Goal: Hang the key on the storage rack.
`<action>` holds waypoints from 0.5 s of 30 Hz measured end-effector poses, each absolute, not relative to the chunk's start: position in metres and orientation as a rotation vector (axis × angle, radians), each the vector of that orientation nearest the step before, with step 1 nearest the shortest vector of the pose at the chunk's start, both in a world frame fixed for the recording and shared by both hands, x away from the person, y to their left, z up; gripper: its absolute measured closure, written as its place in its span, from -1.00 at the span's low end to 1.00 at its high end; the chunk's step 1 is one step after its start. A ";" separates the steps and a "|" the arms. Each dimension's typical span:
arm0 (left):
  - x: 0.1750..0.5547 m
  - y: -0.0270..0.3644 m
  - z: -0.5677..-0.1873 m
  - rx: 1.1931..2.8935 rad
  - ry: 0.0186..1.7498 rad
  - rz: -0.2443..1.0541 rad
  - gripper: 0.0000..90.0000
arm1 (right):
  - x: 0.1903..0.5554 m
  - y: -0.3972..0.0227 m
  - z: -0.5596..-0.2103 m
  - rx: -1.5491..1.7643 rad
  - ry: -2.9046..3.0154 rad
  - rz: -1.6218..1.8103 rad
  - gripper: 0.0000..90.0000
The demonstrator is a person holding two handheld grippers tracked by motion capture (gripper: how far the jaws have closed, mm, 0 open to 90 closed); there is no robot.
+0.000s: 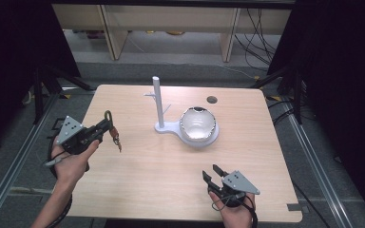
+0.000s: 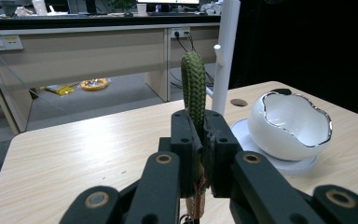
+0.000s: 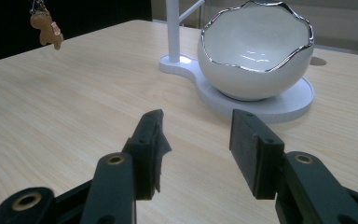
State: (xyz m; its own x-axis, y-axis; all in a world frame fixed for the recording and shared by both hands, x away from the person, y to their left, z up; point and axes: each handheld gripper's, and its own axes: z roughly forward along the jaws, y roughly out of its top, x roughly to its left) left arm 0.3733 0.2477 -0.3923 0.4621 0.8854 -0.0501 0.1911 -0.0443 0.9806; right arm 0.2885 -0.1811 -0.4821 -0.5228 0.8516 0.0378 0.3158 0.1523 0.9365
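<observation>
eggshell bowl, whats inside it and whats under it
The eggshell bowl looks empty: bare glossy white inside, though its near wall covers the lowest part in the right gripper view. It sits on the round white base of the peg stand; the contact patch is hidden.

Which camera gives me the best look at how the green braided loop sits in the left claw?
The left gripper view: the green braided loop stands upright, pinched between the left claw's shut jaws. The high view shows the loop small, with the charm dangling below it. The right gripper view catches the hanging charm at its top left corner.
</observation>
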 end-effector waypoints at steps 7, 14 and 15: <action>0.382 0.245 -0.393 1.536 0.993 0.749 0.85 | 0.288 -0.180 -0.482 1.115 1.929 1.371 0.23; 0.393 0.241 -0.391 1.539 1.000 0.766 0.85 | 0.287 -0.182 -0.483 1.110 1.943 1.361 0.22; 0.394 0.240 -0.391 1.539 0.999 0.768 0.85 | 0.287 -0.182 -0.483 1.110 1.942 1.362 0.22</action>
